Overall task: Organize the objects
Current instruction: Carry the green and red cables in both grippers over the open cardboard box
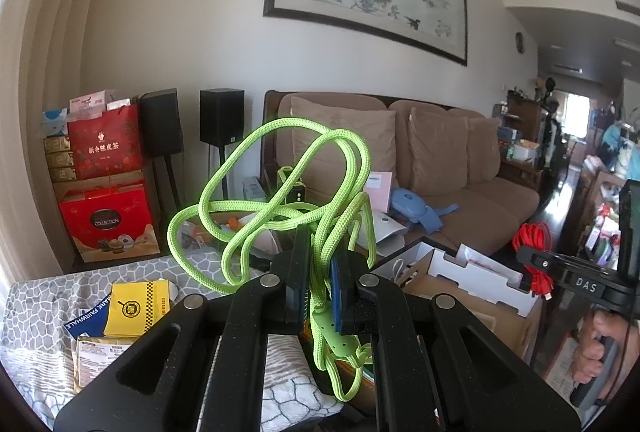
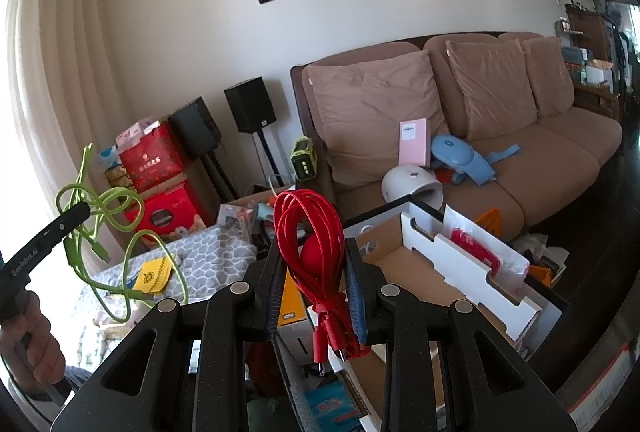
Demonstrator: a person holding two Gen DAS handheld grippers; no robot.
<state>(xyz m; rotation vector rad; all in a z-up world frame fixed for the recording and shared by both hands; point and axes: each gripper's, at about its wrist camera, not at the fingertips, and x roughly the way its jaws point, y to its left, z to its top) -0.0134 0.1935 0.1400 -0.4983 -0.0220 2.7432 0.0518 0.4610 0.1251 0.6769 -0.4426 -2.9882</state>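
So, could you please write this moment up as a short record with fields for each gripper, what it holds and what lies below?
left gripper: shut on the green cable, loose loops raised in the air
right gripper: shut on the red cable, a neat bundle
below left: patterned cloth with a yellow packet
below right: open cardboard box
background: brown sofa
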